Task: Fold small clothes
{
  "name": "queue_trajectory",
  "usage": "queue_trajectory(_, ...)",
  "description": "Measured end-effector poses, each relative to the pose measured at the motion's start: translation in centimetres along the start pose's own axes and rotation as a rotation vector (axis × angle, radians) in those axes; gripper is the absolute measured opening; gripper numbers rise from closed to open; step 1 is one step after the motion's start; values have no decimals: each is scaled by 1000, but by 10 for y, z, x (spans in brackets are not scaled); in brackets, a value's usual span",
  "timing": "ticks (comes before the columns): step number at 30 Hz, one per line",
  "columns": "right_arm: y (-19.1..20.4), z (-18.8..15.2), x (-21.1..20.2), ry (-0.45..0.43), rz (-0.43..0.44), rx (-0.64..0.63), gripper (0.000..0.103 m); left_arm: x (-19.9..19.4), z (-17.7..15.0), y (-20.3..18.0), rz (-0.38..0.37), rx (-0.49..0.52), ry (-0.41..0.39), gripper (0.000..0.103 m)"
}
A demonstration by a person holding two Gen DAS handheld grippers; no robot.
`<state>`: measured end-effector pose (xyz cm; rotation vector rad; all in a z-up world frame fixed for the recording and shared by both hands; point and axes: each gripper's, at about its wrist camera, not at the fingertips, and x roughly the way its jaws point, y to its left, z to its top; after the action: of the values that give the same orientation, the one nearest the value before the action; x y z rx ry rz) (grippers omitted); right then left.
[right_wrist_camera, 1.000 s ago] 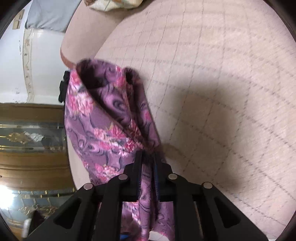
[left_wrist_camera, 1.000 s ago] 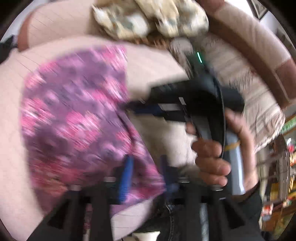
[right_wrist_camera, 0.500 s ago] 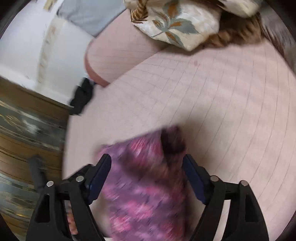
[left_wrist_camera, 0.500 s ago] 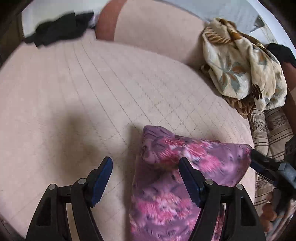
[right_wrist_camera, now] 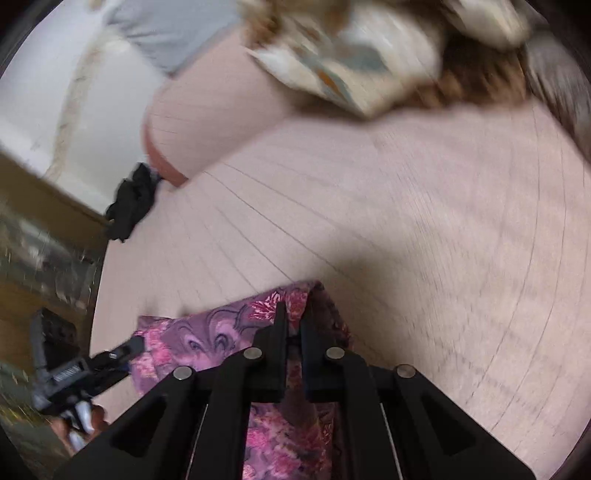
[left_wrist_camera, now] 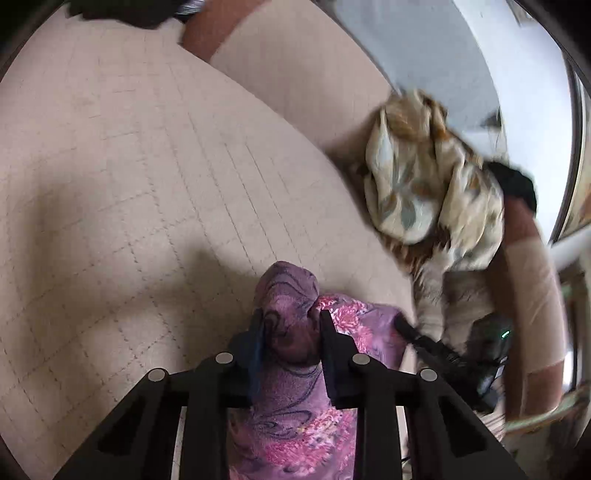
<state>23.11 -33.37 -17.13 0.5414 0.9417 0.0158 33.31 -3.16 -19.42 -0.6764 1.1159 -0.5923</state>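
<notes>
From the left wrist camera, the left gripper [left_wrist_camera: 290, 325] has its jaws drawn partway in around a bunched hump of the purple floral garment [left_wrist_camera: 291, 406]. Fabric fills the gap between them and the fingers [left_wrist_camera: 256, 332] press its sides, so I judge it a grip, though a loose one on a thick wad. The cloth trails back under the tool and spreads right toward the other gripper, over the quilted pink cushion [left_wrist_camera: 129, 184]. A heap of cream leaf-print fabric [left_wrist_camera: 417, 184] sits well apart at the back, and a dark item [left_wrist_camera: 122, 11] lies at the far edge. From the right wrist camera, which is blurred, the right gripper [right_wrist_camera: 293, 321] is nearly closed, a thin edge of the garment [right_wrist_camera: 207, 336] pinched in the narrow slot. The cloth stretches left toward the left tool [right_wrist_camera: 92, 369]. The risk I see is the left's bulky hold taking several layers at once. Pulled apart, the piece could come up twisted, or the wad could slip free and drop crumpled, spoiling a clean fold.
</notes>
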Motion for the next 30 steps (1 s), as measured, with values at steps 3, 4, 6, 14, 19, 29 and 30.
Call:
queue_trajectory(3,-2,1,28,63,-34,-2,6,31,-2,19,141,-1,32,35)
queue_trajectory(4,-8,0,43,109,-59,19,9,29,-3,24,108,-41,22,40)
queue_trajectory(6,-13,-3,54,151,-74,34,18,17,-7,14,99,-17,23,45)
queue_trajectory(14,-16,-26,-40,94,-12,78,64,-66,-89,-19,212,229,24,74)
queue_trajectory(19,-24,-108,-68,177,6,155,63,-64,-148,-12,198,213,126,74)
queue_trajectory(29,-10,-154,-50,347,-147,118,17,-45,-192,3,187,140,199,50)
queue_trajectory(30,-10,-154,-47,355,-166,121,4,-45,-193,1,192,150,199,39)
